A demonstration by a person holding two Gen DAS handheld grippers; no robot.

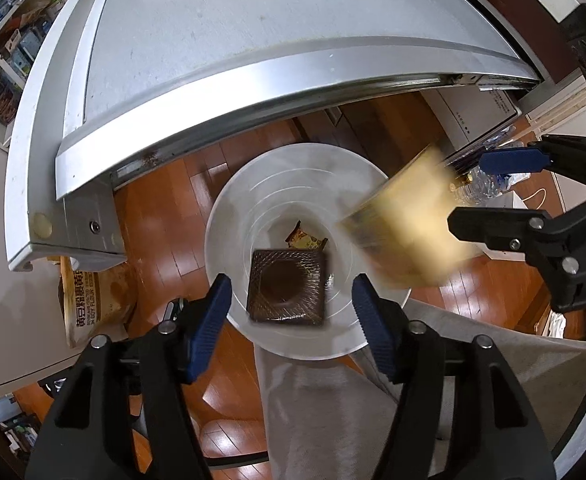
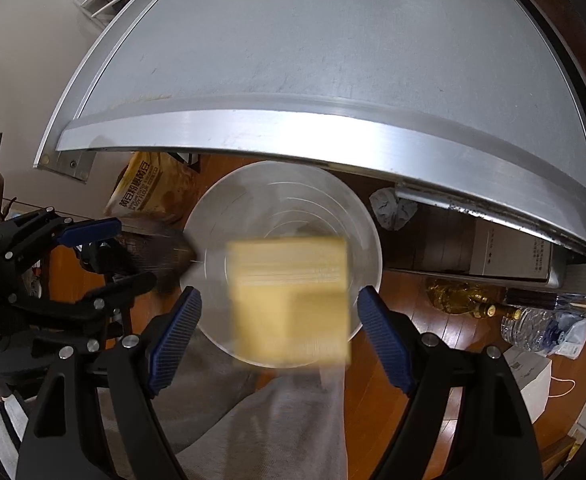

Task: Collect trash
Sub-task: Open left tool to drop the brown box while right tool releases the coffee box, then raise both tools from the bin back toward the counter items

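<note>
A white round bin (image 1: 253, 184) stands on the wooden floor below the table's edge. My left gripper (image 1: 291, 284) is open above it. A brown square plastic tray (image 1: 287, 288) lies between its blue pads, touching neither, over the bin's mouth. An orange snack wrapper (image 1: 303, 238) lies at the bin's bottom. My right gripper (image 2: 280, 294) is open too. A yellow box (image 2: 289, 300), smeared by motion, sits between its pads with a gap on both sides, above the bin (image 2: 213, 216). In the left wrist view the box (image 1: 405, 232) hangs over the bin's right rim.
A metal table top (image 1: 233, 52) juts over the bin. A soy flour bag (image 1: 93, 304) leans at the left, and crumpled paper (image 2: 393, 208) and bottles (image 2: 465, 304) lie at the right. A person's grey trouser leg (image 1: 333, 412) is right below the grippers.
</note>
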